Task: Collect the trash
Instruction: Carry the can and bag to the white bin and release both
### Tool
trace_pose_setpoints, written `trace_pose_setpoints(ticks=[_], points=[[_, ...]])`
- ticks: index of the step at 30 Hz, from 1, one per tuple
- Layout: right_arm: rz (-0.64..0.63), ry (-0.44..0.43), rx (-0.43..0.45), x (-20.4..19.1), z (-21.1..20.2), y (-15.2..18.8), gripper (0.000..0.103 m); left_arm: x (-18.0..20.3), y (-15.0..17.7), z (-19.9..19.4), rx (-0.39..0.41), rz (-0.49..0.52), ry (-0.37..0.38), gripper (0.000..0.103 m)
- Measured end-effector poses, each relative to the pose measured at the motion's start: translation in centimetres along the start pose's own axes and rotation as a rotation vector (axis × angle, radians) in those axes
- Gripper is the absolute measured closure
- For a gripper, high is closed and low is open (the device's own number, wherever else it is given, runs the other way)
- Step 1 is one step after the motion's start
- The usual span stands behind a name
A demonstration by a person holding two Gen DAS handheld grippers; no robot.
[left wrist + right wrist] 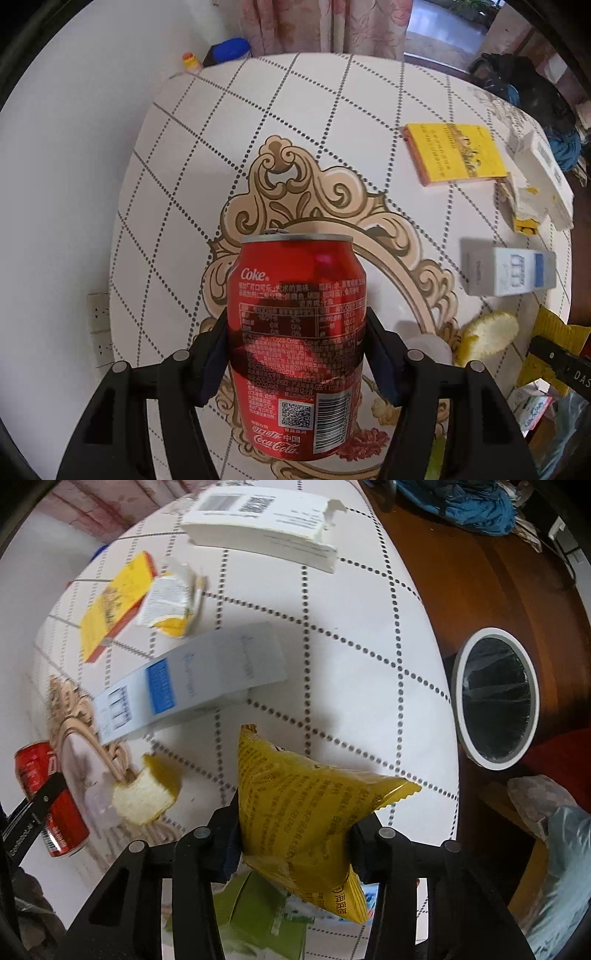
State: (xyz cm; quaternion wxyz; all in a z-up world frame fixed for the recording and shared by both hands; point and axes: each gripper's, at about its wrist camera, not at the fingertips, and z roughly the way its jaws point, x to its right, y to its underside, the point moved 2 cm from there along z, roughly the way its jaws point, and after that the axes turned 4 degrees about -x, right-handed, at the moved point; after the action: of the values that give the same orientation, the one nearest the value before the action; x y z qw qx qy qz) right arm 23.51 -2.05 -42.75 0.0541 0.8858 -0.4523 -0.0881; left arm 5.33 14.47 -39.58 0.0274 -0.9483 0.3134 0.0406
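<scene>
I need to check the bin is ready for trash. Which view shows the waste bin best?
The right wrist view: the waste bin stands beside the table, its dark-lined mouth fully visible, past the yellow snack bag gripped in the right tongs. The left wrist view doesn't show it.

Patterned white worktop [351,602]: ahead of the right fingers [231,834] a blue-white box [192,679], bread piece [147,797], yellow book [114,602], torn white carton [258,524].

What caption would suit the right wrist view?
Right gripper holds a yellow snack bag above the table, bin nearby.
</scene>
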Motion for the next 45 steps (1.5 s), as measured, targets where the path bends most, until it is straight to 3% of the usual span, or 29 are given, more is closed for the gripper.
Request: trace_pose_setpoints(ticks=[5, 11, 15, 22, 27, 30, 35, 39, 45], points=[[-0.050, -0.053, 0.020, -0.1, -2.1, 1.2, 0.056, 1.6, 1.1, -3.0, 0.027, 0.000, -0.011, 0.040], [-0.072, -0.122, 0.080, 2.8, -7.0, 1.4, 0.056, 4.2, 1.7, -9.5, 0.076, 0.007, 0.011, 0.040], [-0.033, -0.141, 0.134, 8.3, -11.5, 0.8, 0.056, 8.8, 1.4, -13.5, 0.121, 0.044, 0.049, 0.040], [0.169, -0.137, 0.194, 24.3, -15.7, 0.8, 0.056, 22.3, 0.7, -17.5, 0.172, 0.212, 0.142, 0.040], [0.294, -0.112, 0.174, 35.0, -14.4, 1.7, 0.056, 33.3, 1.2, -16.1, 0.153, 0.350, 0.195, 0.040], [0.366, -0.109, 0.144, 41.0, -11.0, 1.7, 0.056, 39.5, 1.8, -13.9, 0.118, 0.437, 0.207, 0.040], [0.433, -0.163, 0.090, 47.2, -4.5, 0.6, 0.056, 47.4, 2.5, -8.2, 0.043, 0.538, 0.213, 0.040], [0.444, -0.192, 0.071, 49.0, 0.3, -1.0, 0.056, 51.2, 2.3, -3.5, -0.029, 0.585, 0.226, 0.040], [0.459, -0.261, 0.046, 50.0, 4.9, -2.4, 0.054, 52.9, 1.9, 0.1, -0.087, 0.598, 0.211, 0.039]])
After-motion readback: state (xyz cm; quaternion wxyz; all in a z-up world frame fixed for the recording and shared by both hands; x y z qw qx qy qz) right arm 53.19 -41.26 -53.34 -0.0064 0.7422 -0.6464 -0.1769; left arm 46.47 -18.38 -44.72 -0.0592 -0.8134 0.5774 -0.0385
